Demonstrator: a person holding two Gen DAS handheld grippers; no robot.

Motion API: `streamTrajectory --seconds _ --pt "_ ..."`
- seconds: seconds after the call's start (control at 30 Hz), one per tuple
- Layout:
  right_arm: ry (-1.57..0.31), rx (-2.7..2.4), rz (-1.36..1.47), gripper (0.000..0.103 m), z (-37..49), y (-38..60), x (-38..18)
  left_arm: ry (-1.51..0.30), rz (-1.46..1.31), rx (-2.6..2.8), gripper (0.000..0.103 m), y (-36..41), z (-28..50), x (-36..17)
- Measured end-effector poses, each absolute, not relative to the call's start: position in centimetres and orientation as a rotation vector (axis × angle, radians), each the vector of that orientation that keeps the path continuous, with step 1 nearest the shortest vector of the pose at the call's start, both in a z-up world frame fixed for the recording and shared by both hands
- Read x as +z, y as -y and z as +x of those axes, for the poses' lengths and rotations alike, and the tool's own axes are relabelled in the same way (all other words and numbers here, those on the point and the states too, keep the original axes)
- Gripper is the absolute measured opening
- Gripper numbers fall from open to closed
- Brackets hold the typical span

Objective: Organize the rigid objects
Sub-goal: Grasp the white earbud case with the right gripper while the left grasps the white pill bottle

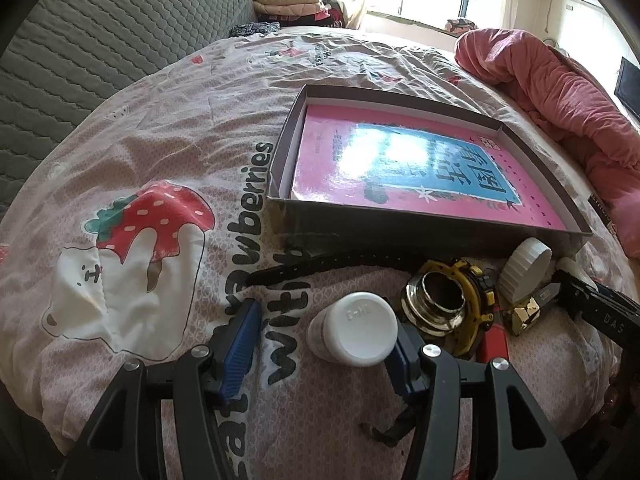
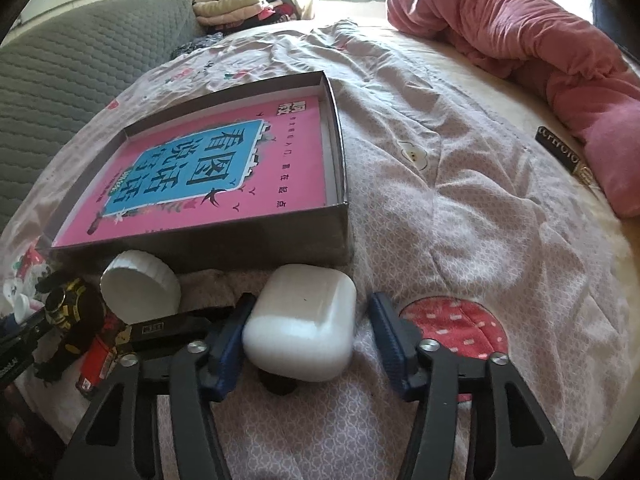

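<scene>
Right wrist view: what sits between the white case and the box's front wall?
Nothing: only bare bedsheet separates the white case from the cardboard box. The white ribbed lid leans off to the left.

A dark object (image 2: 276, 384) is hiding under the white case (image 2: 300, 324); the black tool (image 1: 608, 316) is running off the right edge.

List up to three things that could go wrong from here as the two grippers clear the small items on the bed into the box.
1. The right gripper has one pad on the white case and a gap at the other; the smooth, rounded case may slip out.
2. The left gripper straddles the bottle, which is on soft bedding and may tip.
3. The box already holds a glossy book; items dropped on it may slide.
</scene>
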State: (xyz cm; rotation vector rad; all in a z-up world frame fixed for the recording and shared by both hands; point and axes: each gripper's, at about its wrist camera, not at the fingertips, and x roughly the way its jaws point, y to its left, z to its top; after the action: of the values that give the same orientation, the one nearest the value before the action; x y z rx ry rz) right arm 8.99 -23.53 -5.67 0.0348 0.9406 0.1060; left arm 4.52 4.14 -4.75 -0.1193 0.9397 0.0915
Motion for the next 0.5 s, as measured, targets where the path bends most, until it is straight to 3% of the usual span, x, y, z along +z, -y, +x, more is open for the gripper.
streamTrajectory --seconds 0.17,0.5 --pt "-0.948 0.123 0.052 0.047 9.1 23.9 -5.6 -0.931 -0.163 0.077 0.056 -4.9 4.7 -4.8" --pt "-0.948 0.158 0.087 0.045 8.8 24.9 -4.8 -0.917 -0.207 0.053 0.031 -6.1 4.6 -4.6"
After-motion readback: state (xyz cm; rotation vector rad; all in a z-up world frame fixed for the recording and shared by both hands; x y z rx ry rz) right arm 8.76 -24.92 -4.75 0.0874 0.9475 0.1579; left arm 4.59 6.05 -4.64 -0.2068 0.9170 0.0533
